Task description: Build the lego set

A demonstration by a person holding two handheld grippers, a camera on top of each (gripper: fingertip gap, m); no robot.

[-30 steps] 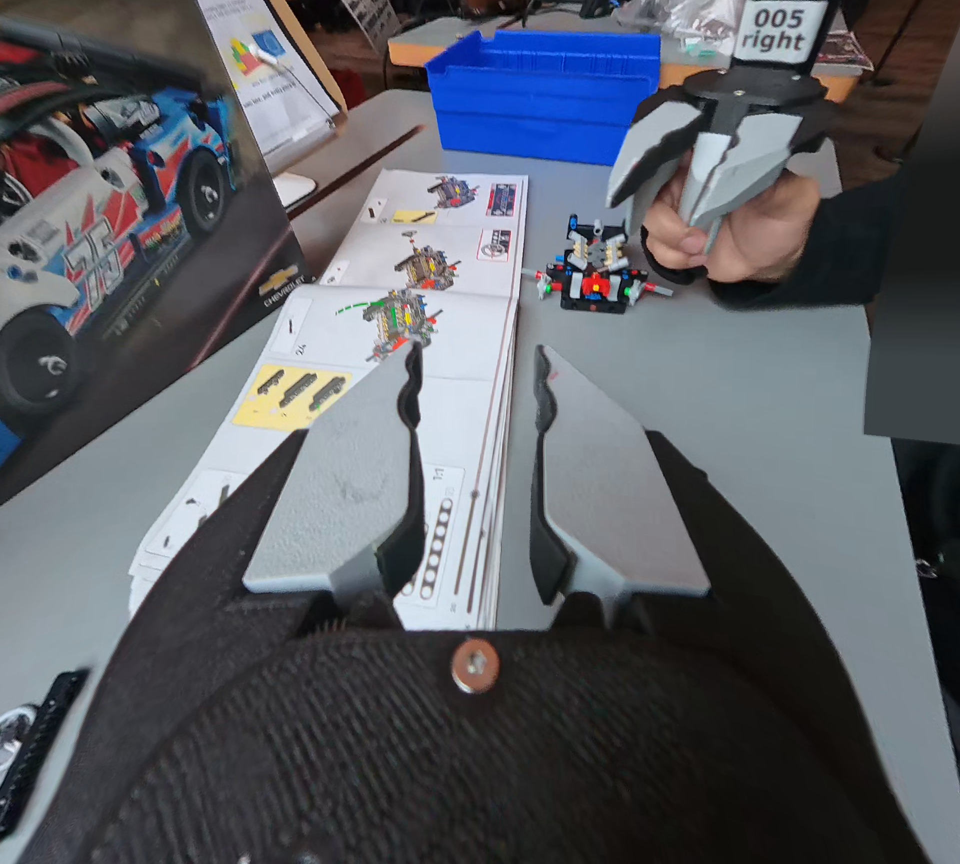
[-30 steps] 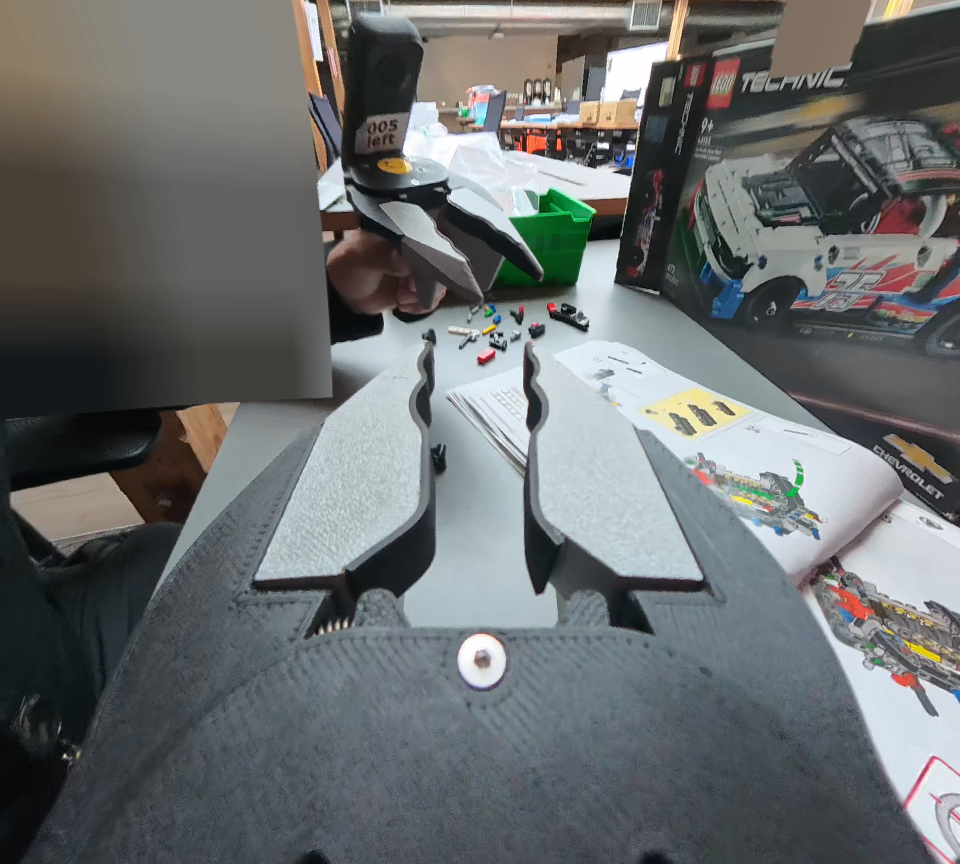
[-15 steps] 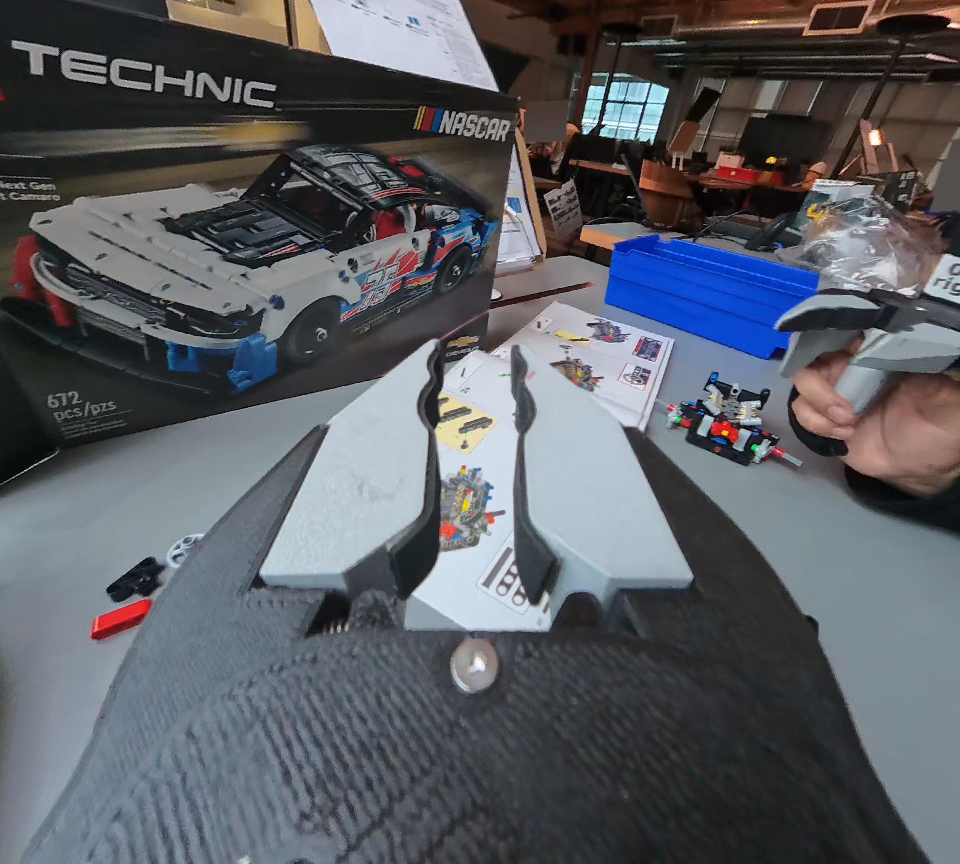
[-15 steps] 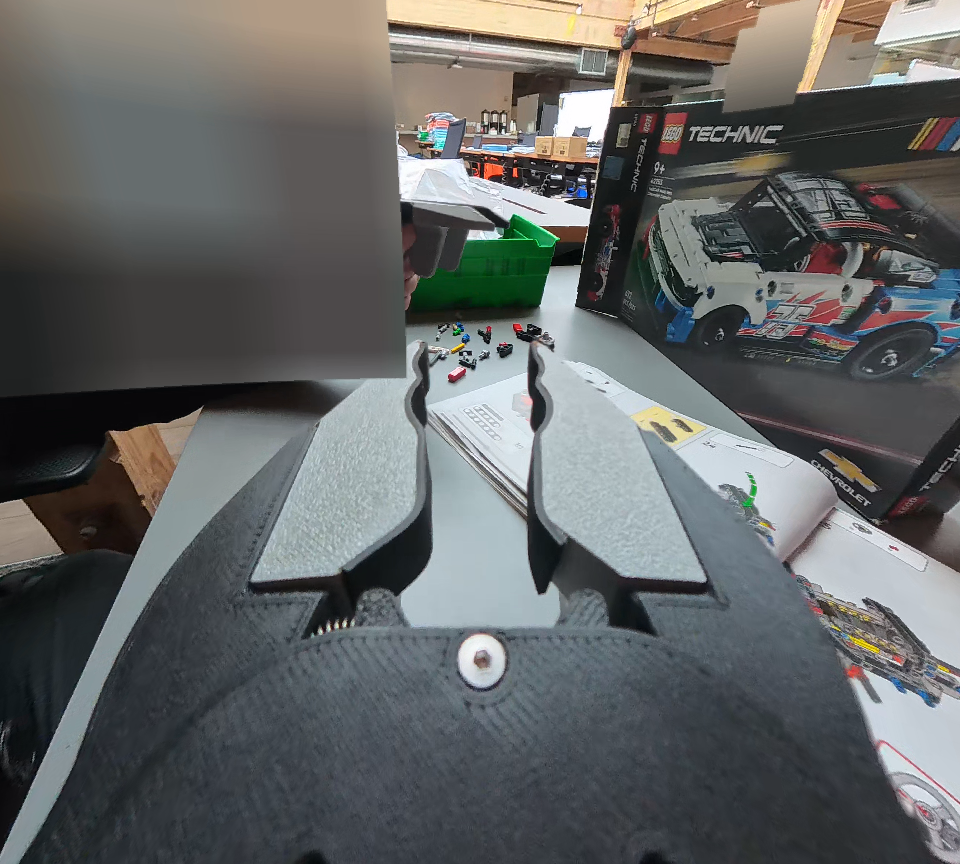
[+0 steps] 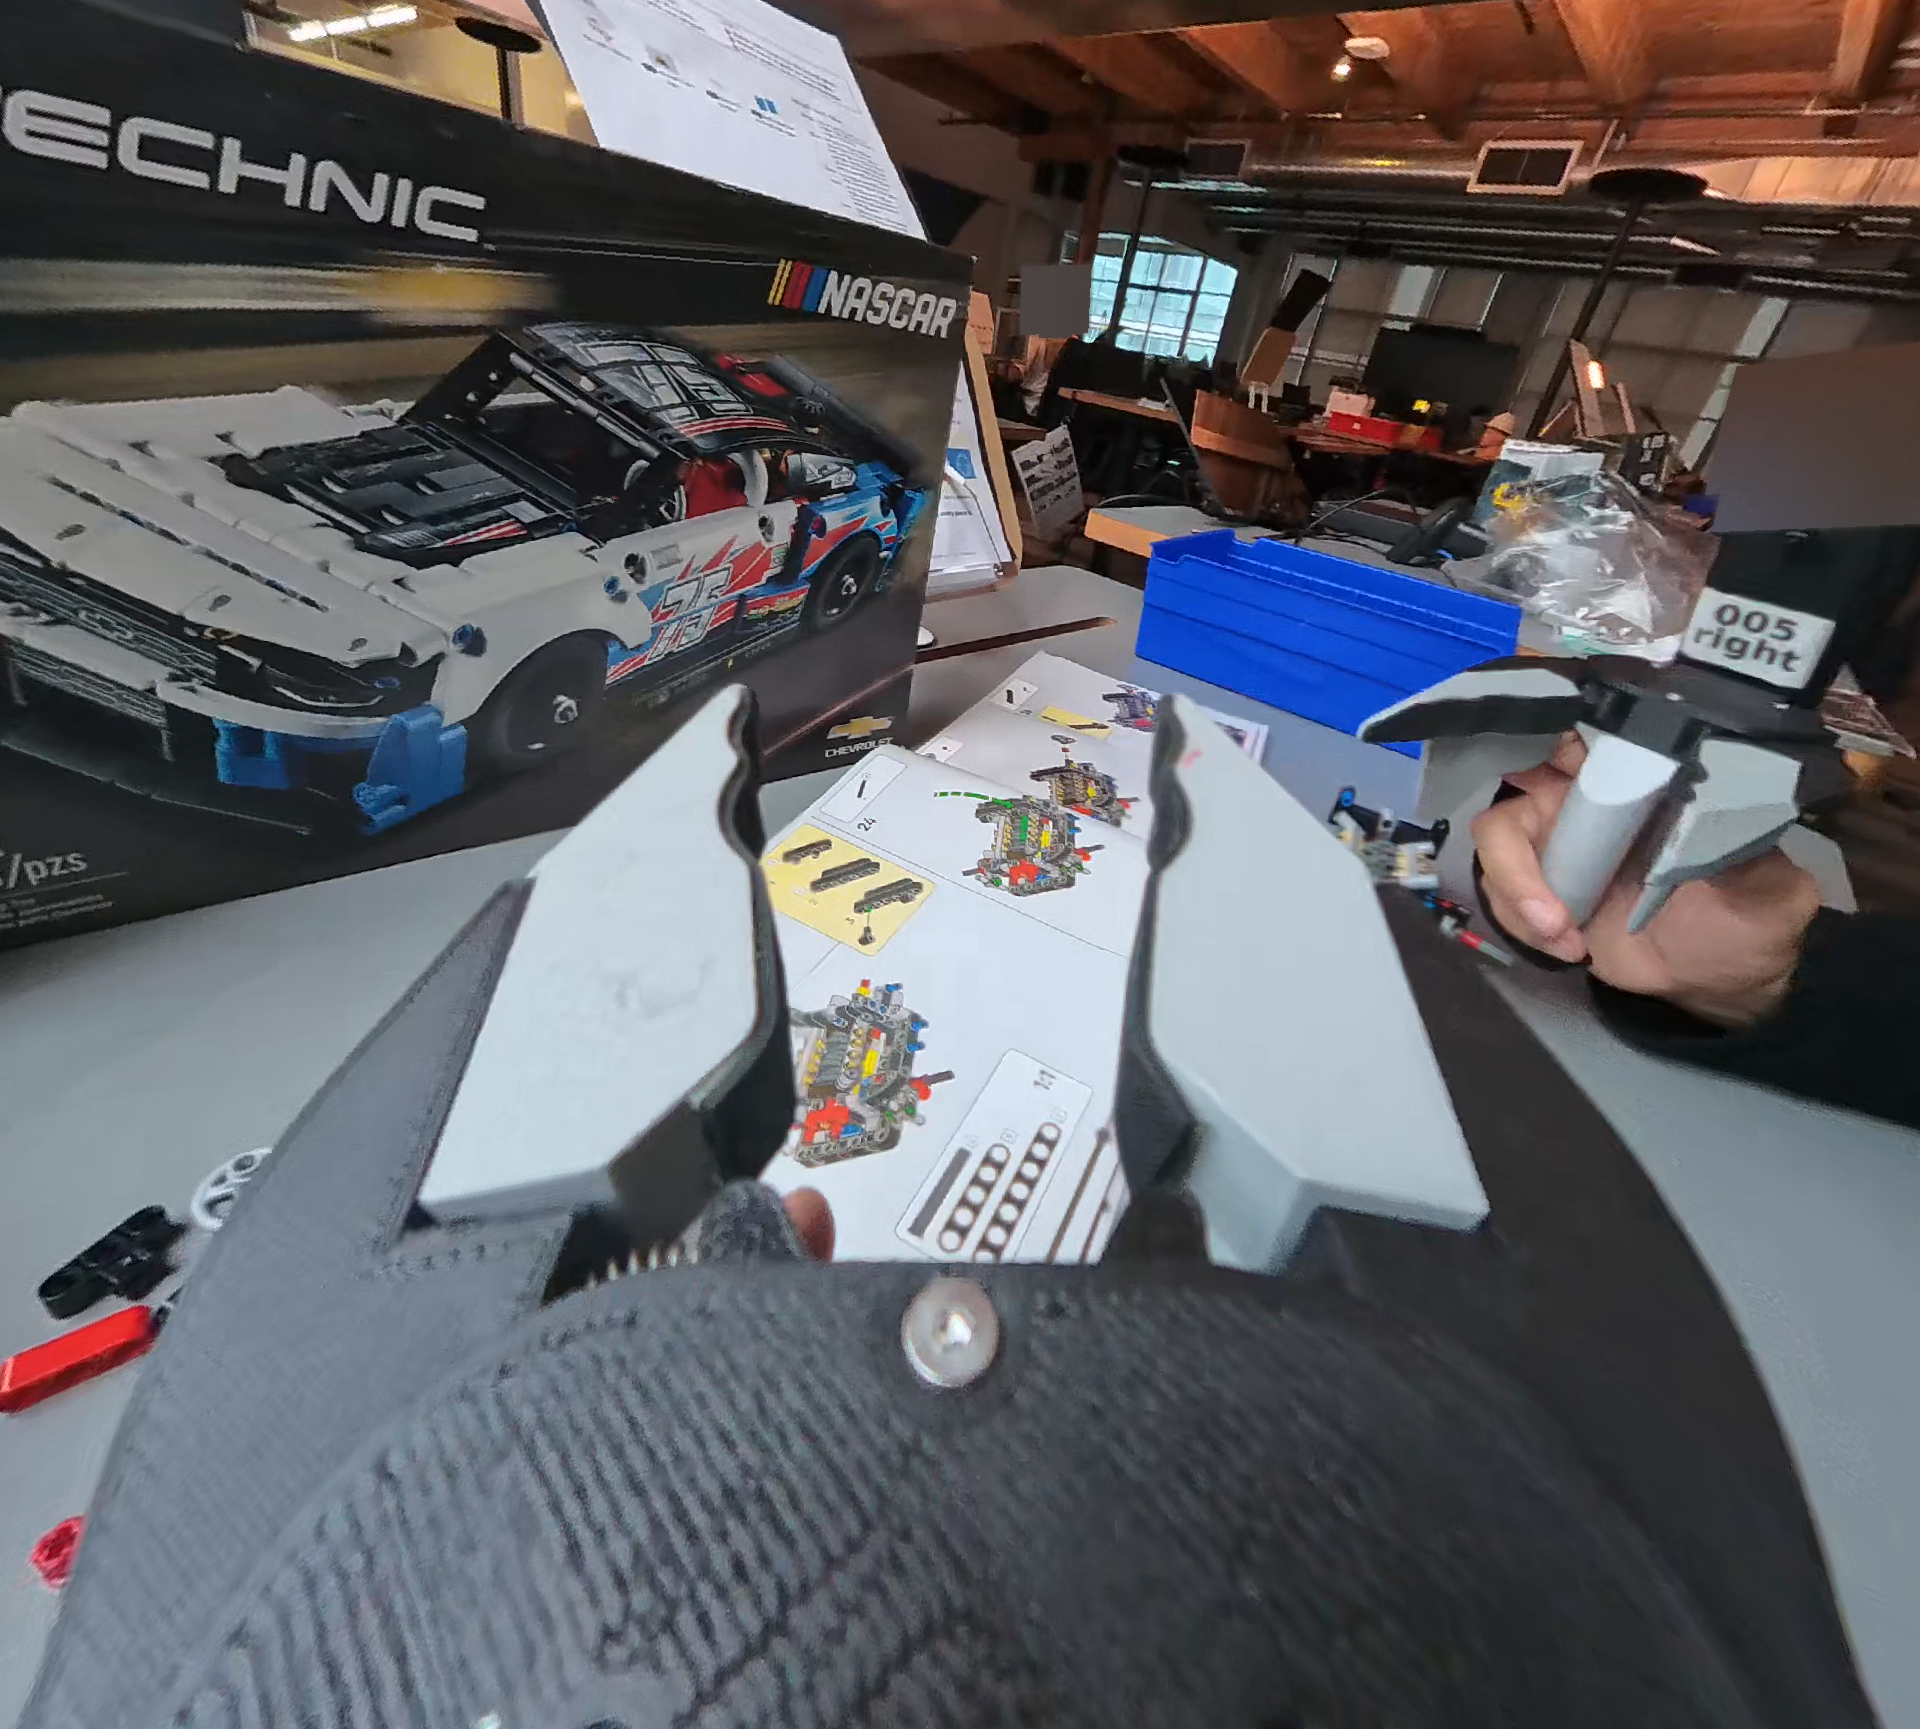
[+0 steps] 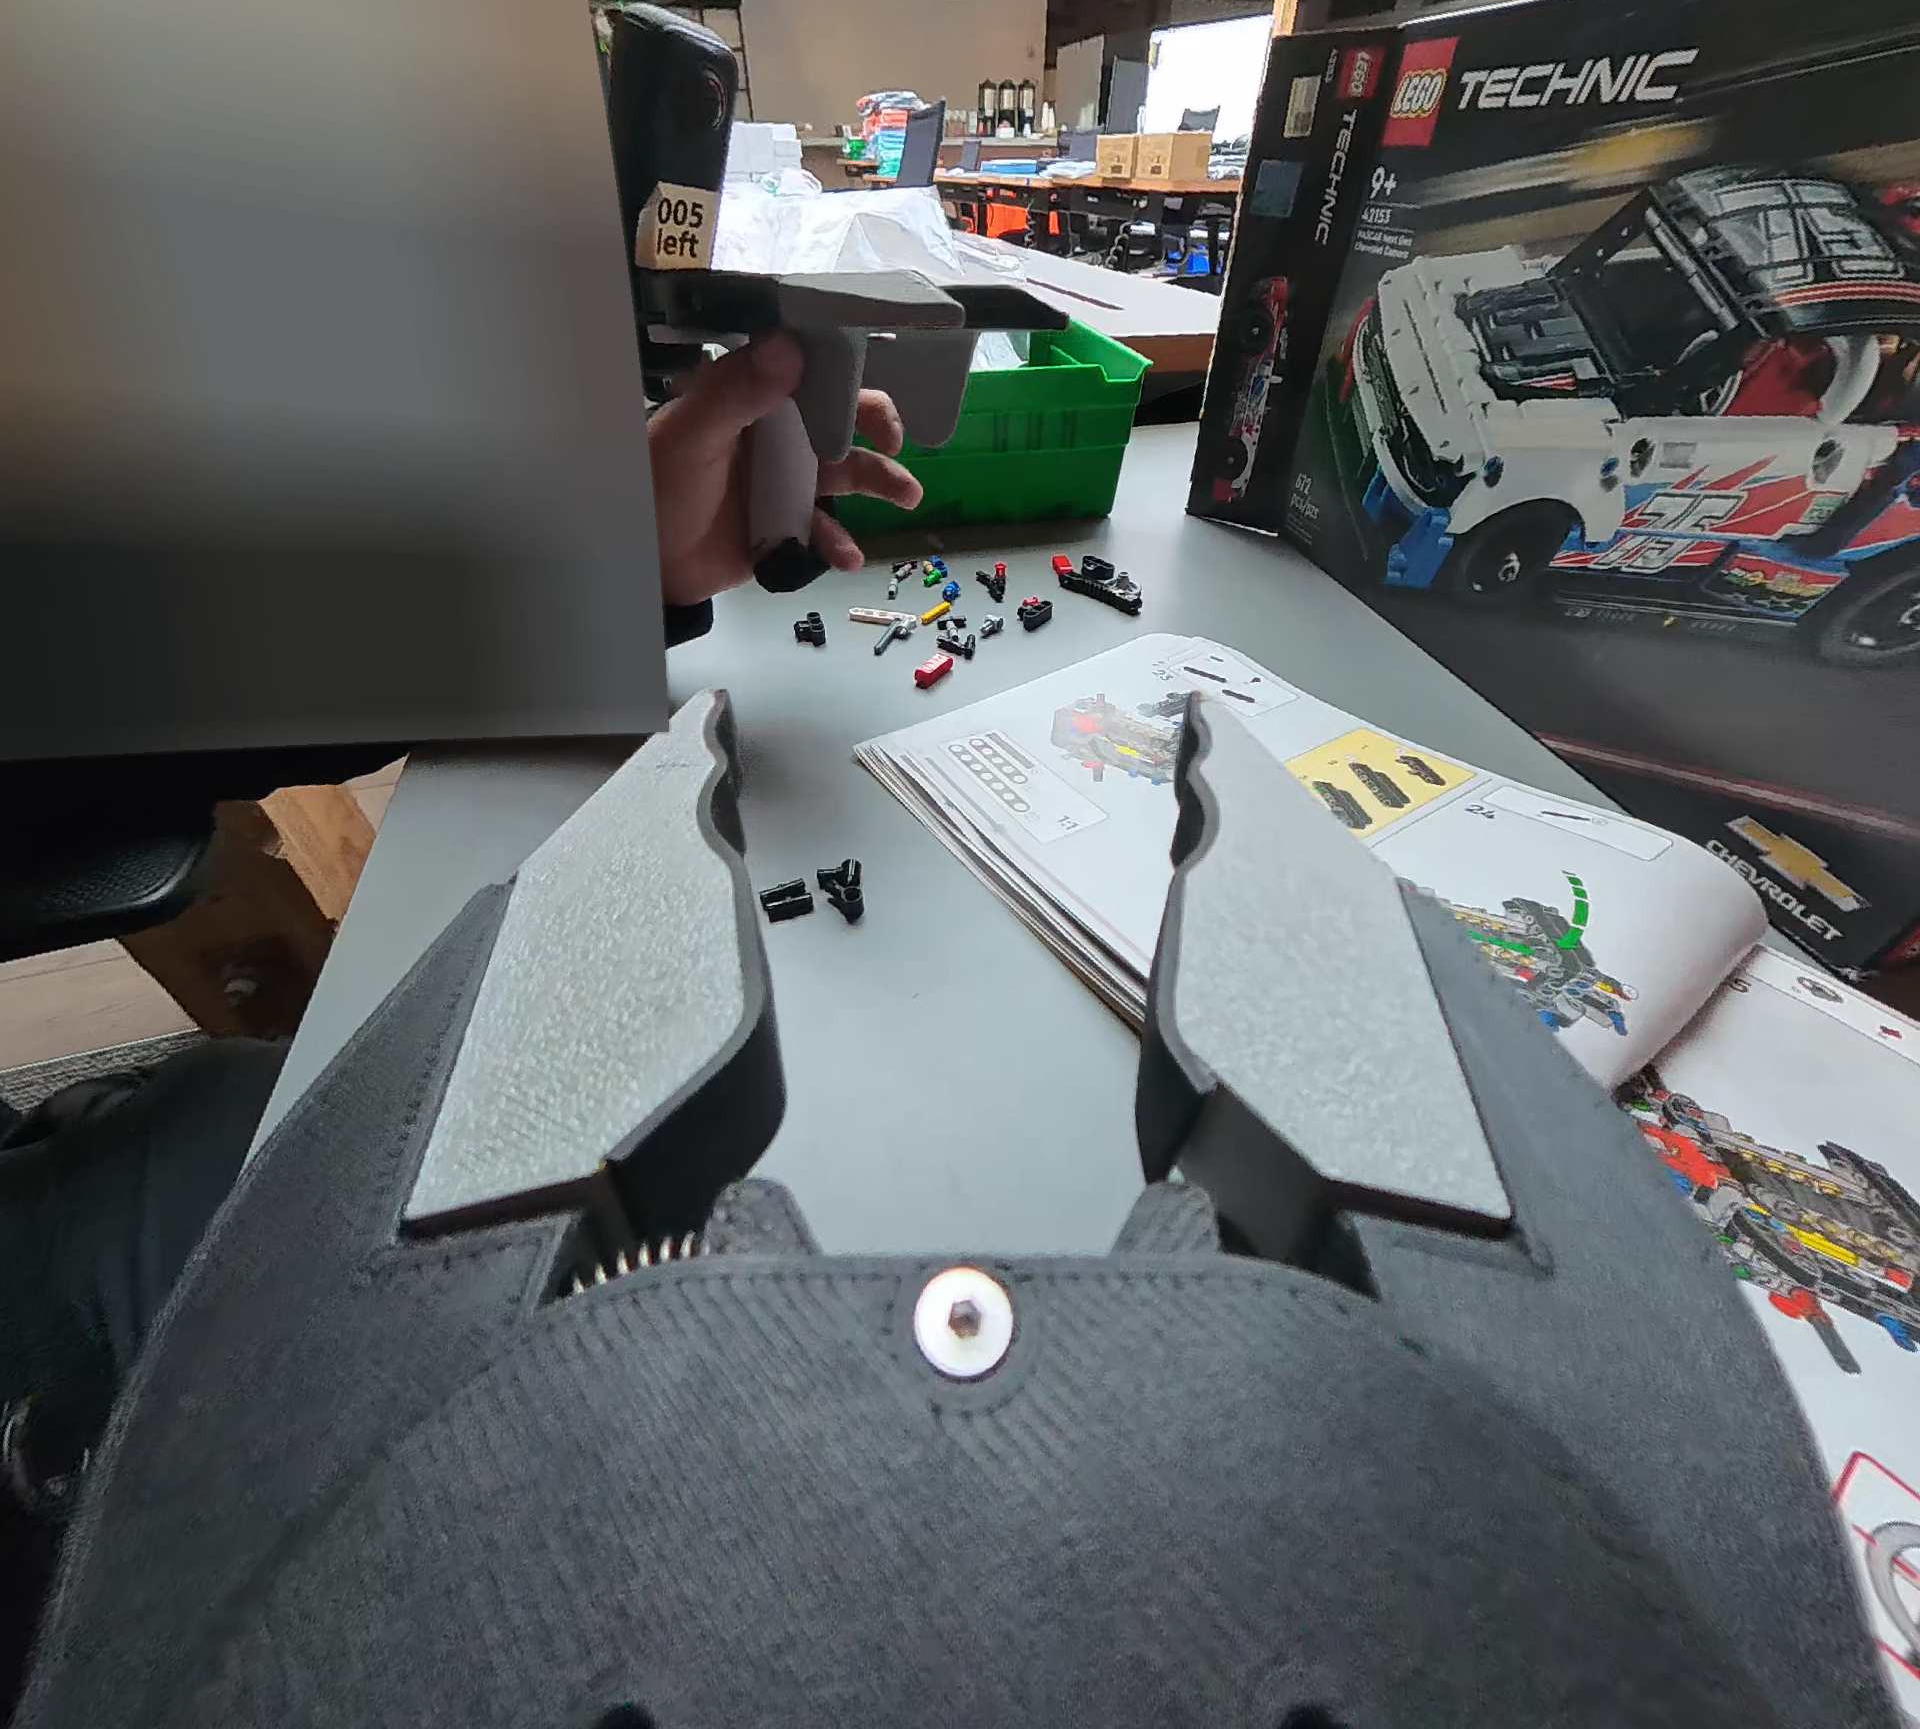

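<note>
My left gripper (image 5: 956, 723) is open and empty, held above the open instruction booklet (image 5: 987, 900). A small partly built lego assembly (image 5: 1387, 838) stands on the grey table (image 5: 208, 1035) past the booklet, next to the hand holding my right gripper (image 5: 1507, 822). My right gripper (image 6: 954, 723) is open and empty above the table (image 6: 935, 1056). Two small black pieces (image 6: 816, 895) lie between its fingers in view. Several loose coloured pieces (image 6: 956, 604) lie farther off, below the left gripper (image 6: 945, 375). The booklet (image 6: 1143, 806) lies to the right.
The big lego box (image 5: 468, 536) stands upright behind the booklet and shows in the right wrist view too (image 6: 1610, 380). A blue bin (image 5: 1320, 619) and a green bin (image 6: 1039, 443) sit at opposite table ends. A red piece (image 5: 73, 1367) and a black piece (image 5: 114, 1258) lie at left.
Both grippers have opened wide from nearly shut. The left gripper tipped up from the booklet to face the box. The right gripper has tilted down a little toward the table.
</note>
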